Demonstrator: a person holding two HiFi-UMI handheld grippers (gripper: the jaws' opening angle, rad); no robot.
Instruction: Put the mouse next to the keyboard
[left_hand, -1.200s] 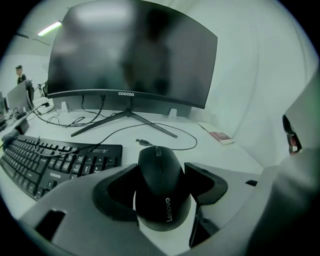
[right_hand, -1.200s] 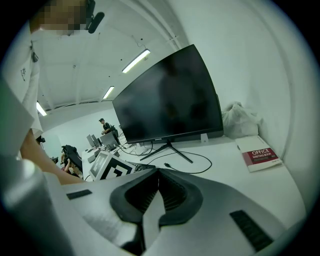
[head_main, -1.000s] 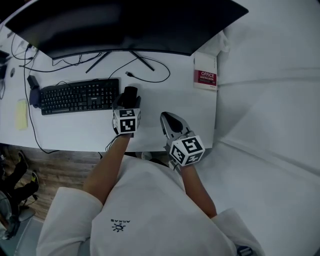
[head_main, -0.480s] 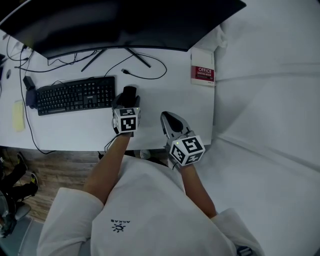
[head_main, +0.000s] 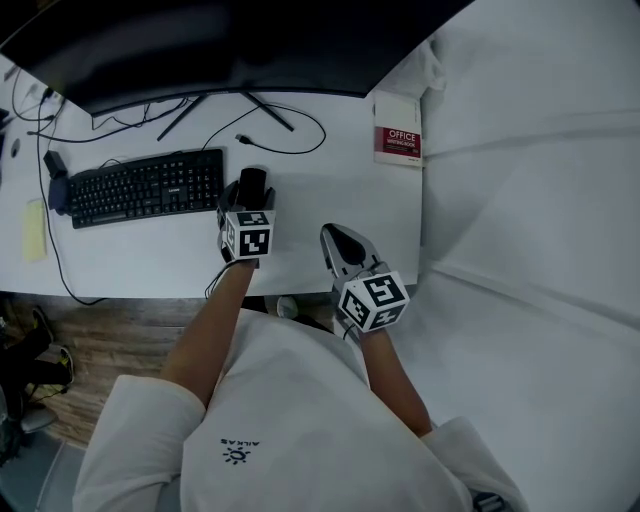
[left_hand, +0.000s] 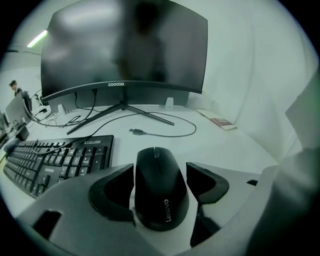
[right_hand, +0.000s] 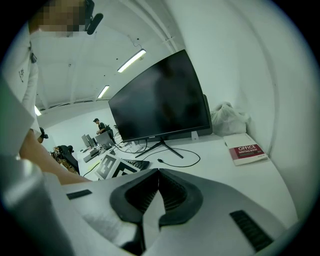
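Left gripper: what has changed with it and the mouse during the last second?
The jaws of the left gripper have just been opening around the mouse, which lies on the desk beside the keyboard. The right gripper stayed shut; mouse, keyboard and book kept their places.

A broad bare stretch of table (head_main: 335, 185) lies open between the mouse (head_main: 253, 183) and the red book (head_main: 398, 143) at the right rear corner. Behind it are only the loose cable (left_hand: 137, 132) and, farther back, the splayed legs of the monitor stand (left_hand: 121, 102). To the mouse's left the keyboard (head_main: 145, 187) stands just beside it, leaving a narrow strip. The left gripper (left_hand: 161, 170) straddles the mouse, its jaws just having been opening, with a gap at one side, while the right gripper (head_main: 334, 236), jaws together, hangs over the table's front edge, apart from everything.
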